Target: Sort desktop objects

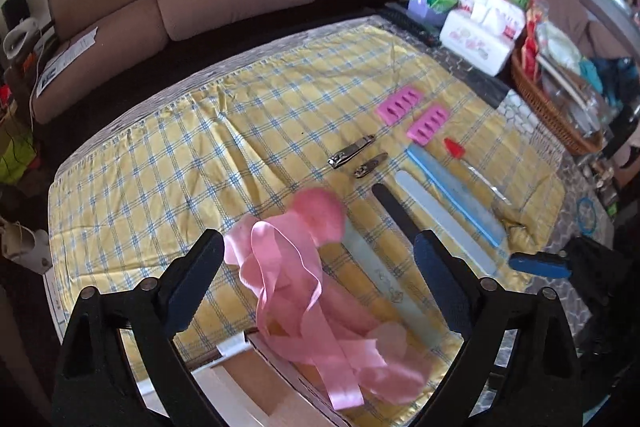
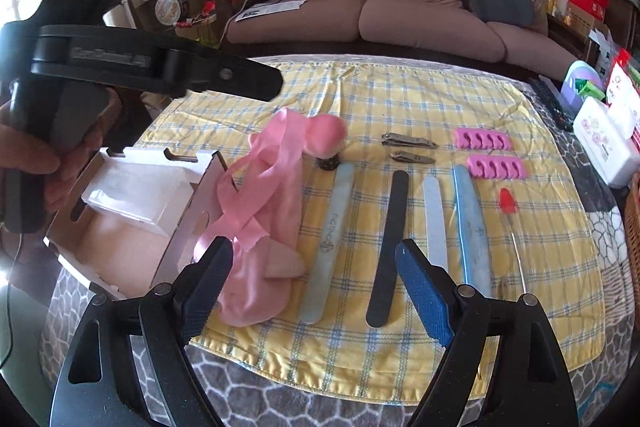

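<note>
I have both grippers over the yellow-and-blue checked cloth [image 2: 400, 99], and both sets of jaws stand wide apart with nothing pressed between the pads. My left gripper [image 1: 316, 263] hangs above the loose pink satin ribbon [image 1: 280, 267], which trails from the cloth toward the open white cardboard box [image 2: 132, 211] at the near-left edge. The ribbon shows between the left fingers in that view, but I can't say they touch it — it looks to lie below them.

My right gripper [image 2: 316, 267] points down at the row of nail files. The long black nail file [image 2: 386, 247] lies almost straight ahead between its fingers, long axis running away from me, roughly in line with the gripper's own pointing direction. The pale grey-blue file with printed lettering [image 2: 332, 239] lies just to its left, and the white file [image 2: 436, 223] and the light blue file [image 2: 472, 227] to its right, all roughly parallel. Beyond them sit two steel nail clippers [image 2: 408, 141] and two pink foam toe separators [image 2: 482, 139].

My judgement: the right hand is the nearer one for the files, and since the black file runs lengthwise between the fingers, the jaws would close across its narrow width — a fair line-up for a pinch. The box lies to the left, nearer the left hand.
</note>
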A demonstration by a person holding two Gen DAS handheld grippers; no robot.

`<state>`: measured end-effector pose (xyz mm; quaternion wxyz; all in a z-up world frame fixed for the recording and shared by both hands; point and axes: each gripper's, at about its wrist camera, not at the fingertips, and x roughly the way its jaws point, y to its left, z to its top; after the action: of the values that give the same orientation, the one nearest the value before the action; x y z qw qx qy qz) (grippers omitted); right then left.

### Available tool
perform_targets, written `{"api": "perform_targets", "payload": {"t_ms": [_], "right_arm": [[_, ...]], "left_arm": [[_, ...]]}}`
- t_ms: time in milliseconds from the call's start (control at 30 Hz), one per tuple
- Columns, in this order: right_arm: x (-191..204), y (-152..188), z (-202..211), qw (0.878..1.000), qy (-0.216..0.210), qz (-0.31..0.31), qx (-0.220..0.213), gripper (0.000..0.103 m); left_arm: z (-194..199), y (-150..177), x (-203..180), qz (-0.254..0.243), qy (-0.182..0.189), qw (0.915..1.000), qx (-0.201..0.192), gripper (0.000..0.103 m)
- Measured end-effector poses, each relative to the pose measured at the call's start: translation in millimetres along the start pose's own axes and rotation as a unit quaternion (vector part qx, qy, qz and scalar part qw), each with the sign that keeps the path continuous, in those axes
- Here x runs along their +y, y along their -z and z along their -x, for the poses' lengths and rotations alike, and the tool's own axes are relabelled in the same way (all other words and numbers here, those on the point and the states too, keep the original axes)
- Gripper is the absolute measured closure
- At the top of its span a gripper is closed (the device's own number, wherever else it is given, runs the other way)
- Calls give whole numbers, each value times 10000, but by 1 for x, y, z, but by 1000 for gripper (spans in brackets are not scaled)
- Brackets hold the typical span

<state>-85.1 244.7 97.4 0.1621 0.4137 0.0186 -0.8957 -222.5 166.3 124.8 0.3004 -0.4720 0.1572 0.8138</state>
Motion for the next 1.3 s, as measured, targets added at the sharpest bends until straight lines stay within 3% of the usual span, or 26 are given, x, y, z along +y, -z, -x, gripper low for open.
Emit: {"api": "perform_targets", "payload": {"t_ms": [67,300,433,500,533,567,633,733,1033,1300], "right_arm": [[-10,4,-3,10000,54,-65,39,18],[-42,15,-11,9982,-268,-520,149,18],[-63,15,2,9982,-115,-589,14,18],[-79,17,10,9970,-45,-776,-65,18],[-87,18,13,9963,11,-851,-89,18],[-95,21,16,9957,81,-923,-99,18],[-109,24,21,9941,200,-1058,-120,18],[-129,30,29,9908,301,-1306,-194,18],[-152,34,39,9858,300,-1622,-310,18],[-193,55,56,9720,457,-2248,-505,22]], "left_arm": [[-23,-3,-4,-170,-170,9995,195,21],[-66,-3,-18,-788,-512,9943,509,22],[-79,-2,-24,-1097,-801,9889,605,24],[-85,-2,-24,-1112,-780,9883,695,37],[-89,-2,-22,-1060,-764,9885,763,51],[-92,-2,-19,-988,-725,9890,825,62],[-94,-2,-13,-851,-612,9910,837,73],[-90,-3,-5,-594,-432,9946,732,78],[-58,-18,15,4,169,9991,393,79],[-27,-16,30,631,1044,9924,130,79]]}}
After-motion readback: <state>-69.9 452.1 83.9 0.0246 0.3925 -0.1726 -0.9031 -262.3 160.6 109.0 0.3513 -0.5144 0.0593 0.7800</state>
